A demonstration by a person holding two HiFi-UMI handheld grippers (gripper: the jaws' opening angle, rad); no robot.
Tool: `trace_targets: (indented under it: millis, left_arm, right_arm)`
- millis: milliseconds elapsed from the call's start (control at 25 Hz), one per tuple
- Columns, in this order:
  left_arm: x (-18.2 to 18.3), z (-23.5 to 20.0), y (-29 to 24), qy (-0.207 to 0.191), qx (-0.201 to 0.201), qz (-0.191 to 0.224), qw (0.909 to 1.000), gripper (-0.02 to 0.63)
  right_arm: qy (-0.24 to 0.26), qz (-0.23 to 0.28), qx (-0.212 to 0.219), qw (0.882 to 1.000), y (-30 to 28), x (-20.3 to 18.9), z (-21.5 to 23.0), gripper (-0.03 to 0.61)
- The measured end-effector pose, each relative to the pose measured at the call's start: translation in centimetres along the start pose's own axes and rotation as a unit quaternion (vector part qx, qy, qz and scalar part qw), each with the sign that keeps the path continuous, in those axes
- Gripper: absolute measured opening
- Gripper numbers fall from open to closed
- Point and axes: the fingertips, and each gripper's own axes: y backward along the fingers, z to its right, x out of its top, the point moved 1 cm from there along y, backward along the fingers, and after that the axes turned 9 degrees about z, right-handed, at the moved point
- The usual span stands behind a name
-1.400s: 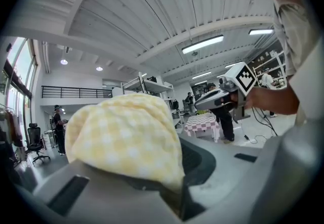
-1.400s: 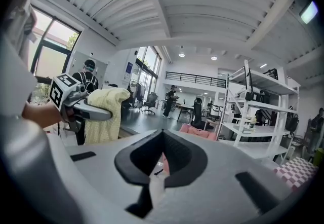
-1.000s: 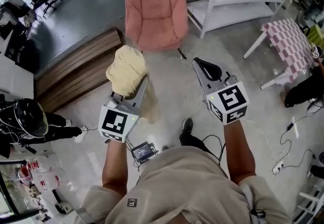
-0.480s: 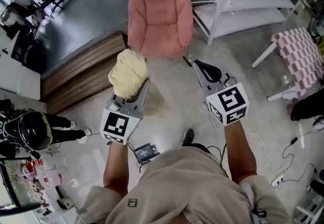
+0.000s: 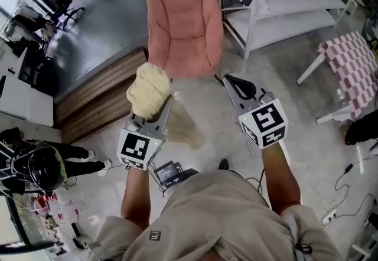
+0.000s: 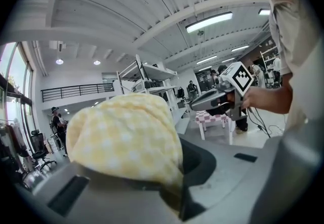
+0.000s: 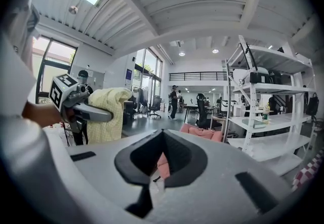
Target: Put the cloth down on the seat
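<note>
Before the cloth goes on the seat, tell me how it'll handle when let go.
Likely floppy: the cloth bunches above the left gripper and a tail hangs limp below. Probably light, since one gripper holds it alone. On the padded seat it should slump and stay put, not roll or slide.

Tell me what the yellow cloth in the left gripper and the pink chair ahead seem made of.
The pale yellow checked cloth looks like soft woven fabric, perhaps cotton: matte, faint gingham squares, loose bunched folds. The pink padded chair seems covered in matte plush textile, maybe fleece or velvet, over thick stuffing: its stitched panels puff up.
</note>
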Motion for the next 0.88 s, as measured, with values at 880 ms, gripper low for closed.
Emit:
trace_targets:
  millis: [880]
  left_arm:
    - [-4.1,-13.6,-11.7,-0.005,-0.044,0.05,0.9977,0.043]
  right_arm:
    - [0.026,-0.042,-0.08,0.996,-10.5,-1.8,7.9,-0.008]
